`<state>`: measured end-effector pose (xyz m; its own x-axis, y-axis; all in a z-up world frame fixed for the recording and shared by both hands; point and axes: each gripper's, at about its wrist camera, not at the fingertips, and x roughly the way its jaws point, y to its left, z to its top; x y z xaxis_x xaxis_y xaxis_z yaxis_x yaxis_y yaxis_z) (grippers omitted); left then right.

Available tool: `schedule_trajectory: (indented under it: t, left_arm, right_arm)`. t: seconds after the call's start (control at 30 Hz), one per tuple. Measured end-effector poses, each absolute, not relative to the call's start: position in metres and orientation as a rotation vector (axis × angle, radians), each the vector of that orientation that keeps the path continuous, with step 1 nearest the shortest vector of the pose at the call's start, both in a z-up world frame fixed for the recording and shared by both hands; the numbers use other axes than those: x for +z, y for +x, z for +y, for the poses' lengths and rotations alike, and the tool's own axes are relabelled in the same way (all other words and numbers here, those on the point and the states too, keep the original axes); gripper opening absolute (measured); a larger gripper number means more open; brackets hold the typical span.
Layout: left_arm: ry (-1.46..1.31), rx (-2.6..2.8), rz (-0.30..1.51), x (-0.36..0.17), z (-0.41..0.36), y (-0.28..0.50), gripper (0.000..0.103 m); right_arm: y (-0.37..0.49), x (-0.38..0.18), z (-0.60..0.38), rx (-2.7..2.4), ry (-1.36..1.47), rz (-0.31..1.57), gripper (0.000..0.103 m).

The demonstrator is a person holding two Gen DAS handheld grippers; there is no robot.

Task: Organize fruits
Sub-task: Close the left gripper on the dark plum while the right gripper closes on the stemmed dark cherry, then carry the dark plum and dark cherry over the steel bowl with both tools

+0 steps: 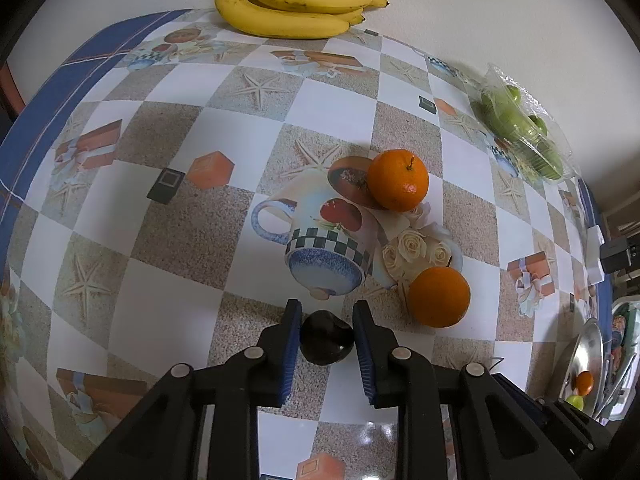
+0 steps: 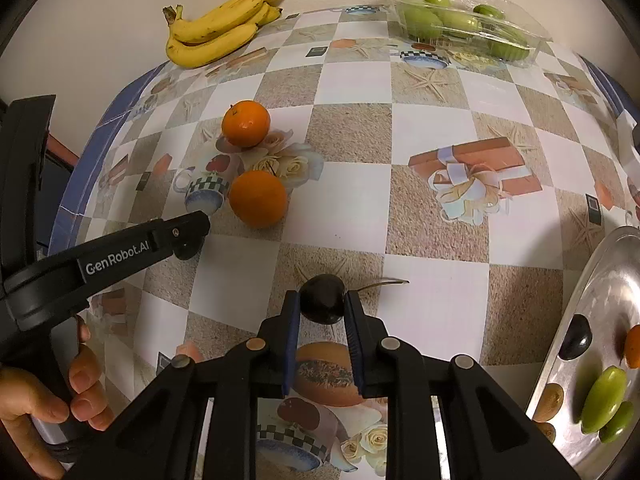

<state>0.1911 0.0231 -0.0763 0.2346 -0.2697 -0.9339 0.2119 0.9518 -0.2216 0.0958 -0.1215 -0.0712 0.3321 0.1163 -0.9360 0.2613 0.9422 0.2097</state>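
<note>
So, both grippers are busy at once:
Left gripper point(image 1: 326, 344): jaws bracket a dark plum point(image 1: 326, 338), contact unclear.
Right gripper point(image 2: 322, 312): pinching another plum point(image 2: 322, 304) near the table's middle.
Metal tray point(image 2: 592, 280): right edge, already collecting fruit, likely the destination.
Oranges point(image 2: 258, 198): waiting, left of centre.
Bananas point(image 2: 216, 28): far edge.

My right gripper point(image 2: 323, 307) pinches a dark plum point(image 2: 322, 299) above the checkered tablecloth point(image 2: 436, 240). Relative to the plum: two oranges point(image 2: 258, 198) far-left, bananas point(image 2: 218, 28) beyond them, steel tray point(image 2: 600, 280) to the right, left gripper point(image 2: 188, 236) to the left.
</note>
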Motion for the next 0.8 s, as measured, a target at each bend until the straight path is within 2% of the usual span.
schedule_trajectory:
  t: [0.37,0.8]
  left_arm:
    - [-0.080,-0.335,1.295,-0.072,0.028,0.192,0.028]
    - [-0.053,-0.304,1.165,-0.020,0.035,0.187,0.028]
  right_arm:
    - [0.093,-0.065,-0.124,-0.088,0.369,1.221,0.023]
    - [0.081,-0.031,-0.132,-0.084,0.411,1.146,0.023]
